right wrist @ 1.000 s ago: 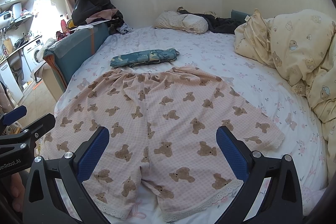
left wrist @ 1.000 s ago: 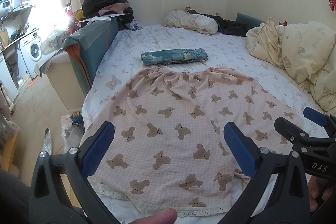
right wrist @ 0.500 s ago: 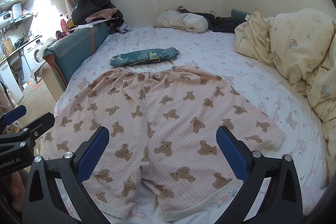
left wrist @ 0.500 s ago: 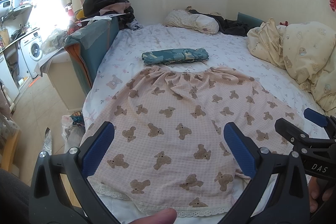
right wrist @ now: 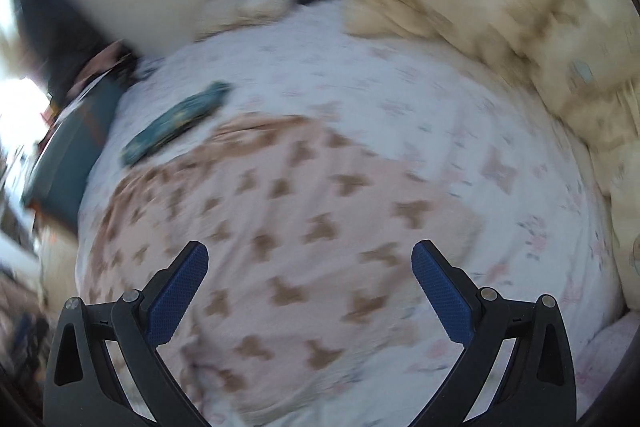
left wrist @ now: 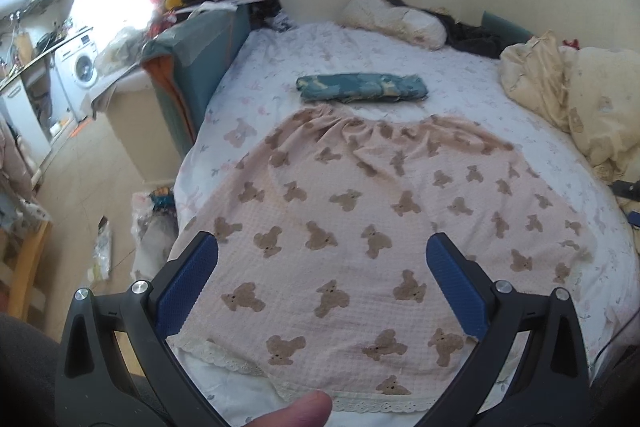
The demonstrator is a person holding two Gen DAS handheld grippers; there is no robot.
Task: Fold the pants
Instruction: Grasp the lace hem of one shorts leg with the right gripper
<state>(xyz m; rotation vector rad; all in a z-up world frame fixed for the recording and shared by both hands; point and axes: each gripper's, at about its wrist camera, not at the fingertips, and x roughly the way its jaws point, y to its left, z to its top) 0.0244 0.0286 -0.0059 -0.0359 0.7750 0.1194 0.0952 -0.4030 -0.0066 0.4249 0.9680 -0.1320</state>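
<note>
Pants (left wrist: 360, 227) of pale pink waffle-textured cloth, printed all over with brown bears, lie spread flat on the bed (left wrist: 400, 67), directly ahead of and between the jaws of the left gripper (left wrist: 322, 281). Their gathered waistband is at the far end; a scalloped white lace hem edges the near end, just below the jaws. The bed's sheet is white with a faint floral print. Beyond the waistband, just past the pants, sits a folded teal patterned cloth (left wrist: 362, 88), long and flat. A rumpled cream quilt (left wrist: 580, 99) is heaped off to the right of the jaws, and a soft pale pillow (left wrist: 396, 23) lies at the far wall.

Both grippers have black frames and blue pads with a fine dimpled grain. The left gripper's jaws are spread wide and hold nothing; a fingertip (left wrist: 296, 409) shows at the bottom edge. The right gripper (right wrist: 310, 277) is likewise released and empty, above the right leg of the pants.

Compared with half a second ago, the left view is nearly unchanged, but the right view has tilted and swung toward the right and is now smeared with motion blur; in the left view the right gripper has receded to the right edge.
</note>
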